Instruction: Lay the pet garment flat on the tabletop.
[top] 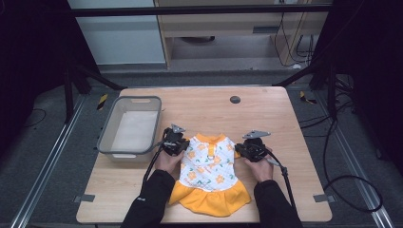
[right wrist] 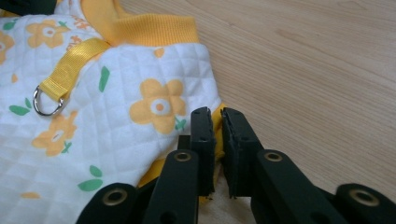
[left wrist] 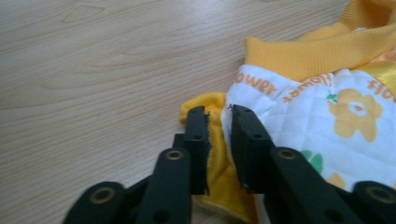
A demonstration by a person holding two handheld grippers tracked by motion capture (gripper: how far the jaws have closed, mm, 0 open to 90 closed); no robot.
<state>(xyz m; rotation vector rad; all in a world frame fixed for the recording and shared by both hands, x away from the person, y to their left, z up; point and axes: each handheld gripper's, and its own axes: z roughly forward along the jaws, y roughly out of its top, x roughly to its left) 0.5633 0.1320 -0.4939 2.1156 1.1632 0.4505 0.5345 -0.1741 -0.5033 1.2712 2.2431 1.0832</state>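
Note:
A small white quilted dress with yellow flowers, a yellow collar and a yellow frilled hem lies flat on the wooden table. My left gripper is at the dress's left armhole. In the left gripper view, the left gripper is shut on the yellow sleeve trim of the dress. My right gripper is at the right armhole. In the right gripper view, the right gripper pinches the yellow edge beside the dress. A yellow strap with a metal D-ring lies on the back.
A grey plastic bin stands at the table's left, close to my left hand. A small black disc sits near the far edge. Bare wood lies beyond and to the right of the dress. Cables trail on the floor at the right.

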